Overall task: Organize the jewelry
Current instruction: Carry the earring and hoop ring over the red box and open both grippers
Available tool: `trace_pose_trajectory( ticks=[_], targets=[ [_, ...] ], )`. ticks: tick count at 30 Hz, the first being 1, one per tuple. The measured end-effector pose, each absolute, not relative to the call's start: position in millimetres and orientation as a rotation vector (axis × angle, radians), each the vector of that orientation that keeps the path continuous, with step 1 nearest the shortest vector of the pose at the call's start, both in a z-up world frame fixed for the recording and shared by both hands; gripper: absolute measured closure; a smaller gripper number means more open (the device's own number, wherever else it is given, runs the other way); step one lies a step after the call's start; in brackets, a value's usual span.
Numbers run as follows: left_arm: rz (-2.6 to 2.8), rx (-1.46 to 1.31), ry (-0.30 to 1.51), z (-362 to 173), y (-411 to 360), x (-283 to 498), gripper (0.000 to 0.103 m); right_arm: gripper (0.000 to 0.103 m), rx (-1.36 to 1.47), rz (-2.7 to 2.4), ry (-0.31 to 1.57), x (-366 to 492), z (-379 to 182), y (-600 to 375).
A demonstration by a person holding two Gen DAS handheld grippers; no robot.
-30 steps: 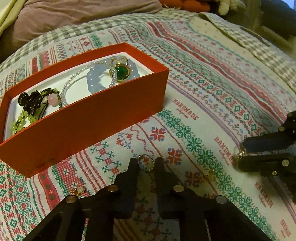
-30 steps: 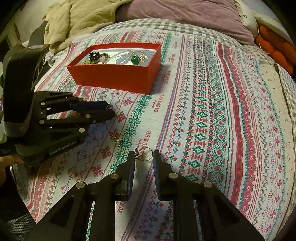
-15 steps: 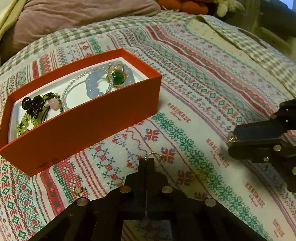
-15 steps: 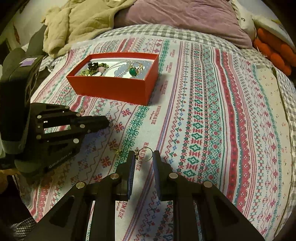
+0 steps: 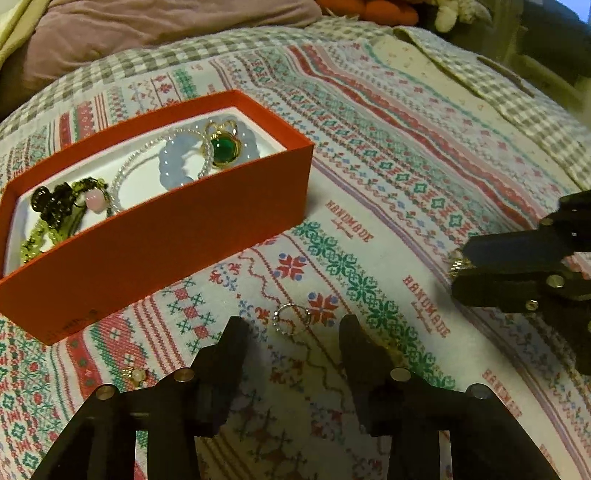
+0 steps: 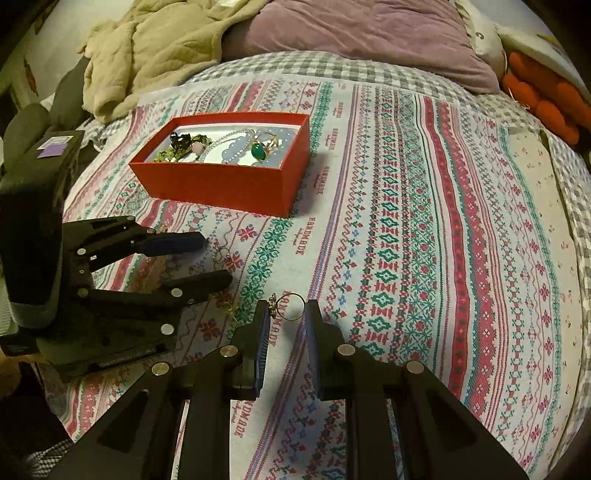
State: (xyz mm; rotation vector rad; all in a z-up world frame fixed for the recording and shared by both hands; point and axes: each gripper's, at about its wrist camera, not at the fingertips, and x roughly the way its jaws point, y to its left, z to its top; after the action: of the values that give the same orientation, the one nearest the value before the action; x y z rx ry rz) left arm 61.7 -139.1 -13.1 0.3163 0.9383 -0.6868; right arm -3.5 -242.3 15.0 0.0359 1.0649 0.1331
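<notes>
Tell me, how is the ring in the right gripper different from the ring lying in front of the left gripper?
The gold ring is held up between the right gripper's fingers; the silver ring lies loose on the bedspread, in front of the open left gripper. The gold ring has a small ornament on its side; the silver ring looks thin and beaded. Both are small hoops outside the red box.

Place: a home bedroom
Evidence: a bed [image 6: 424,206] under a patterned "handmade" cloth, a purple pillow [image 6: 362,33], a crumpled beige blanket [image 6: 147,48]

Left gripper [image 5: 291,332] reopened since closing; silver ring [image 5: 290,320] back on bedspread.
</notes>
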Motion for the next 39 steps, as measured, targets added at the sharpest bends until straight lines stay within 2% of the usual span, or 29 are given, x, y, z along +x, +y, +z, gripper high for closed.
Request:
trace_pose_trajectory(
  ticks=[2,4,6,13,14,22,26,31,32,34,36,39],
  targets=[
    [-0.679,0.312,0.942,-16,-141,64,0.059,0.083,0.040,0.129,1.066,-4,14,-244],
    [-0.677,0.315,0.938,-17,-143,64,0.067,0.083,0.046,0.124,1.068,-4,14,-246],
    [-0.676,0.334,0.928,-17,-145,63,0.086,0.083,0.048,0.123,1.068,-5,15,-247],
    [-0.676,0.383,0.897,-15,-147,57,0.088,0.083,0.045,0.129,1.064,-3,16,-245],
    [-0.680,0.382,0.894,-14,-146,57,0.102,0.083,0.045,0.131,1.062,-2,17,-244],
    [-0.685,0.340,0.920,-7,-137,60,0.100,0.083,0.053,0.131,1.042,5,26,-240],
    [-0.698,0.331,0.927,-8,-136,61,0.066,0.083,0.058,0.133,1.038,6,27,-241],
    [-0.700,0.369,0.920,-19,-143,59,0.065,0.083,0.057,0.131,1.054,3,21,-243],
    [-0.702,0.369,0.919,-20,-143,59,0.067,0.083,0.057,0.130,1.056,2,20,-244],
    [-0.714,0.366,0.919,-20,-143,57,0.078,0.083,0.060,0.127,1.059,1,19,-245],
    [-0.728,0.374,0.920,-19,-144,54,0.103,0.083,0.062,0.124,1.058,1,20,-247],
    [-0.740,0.341,0.932,-15,-142,54,0.103,0.083,0.060,0.123,1.052,1,22,-247]
  ],
)
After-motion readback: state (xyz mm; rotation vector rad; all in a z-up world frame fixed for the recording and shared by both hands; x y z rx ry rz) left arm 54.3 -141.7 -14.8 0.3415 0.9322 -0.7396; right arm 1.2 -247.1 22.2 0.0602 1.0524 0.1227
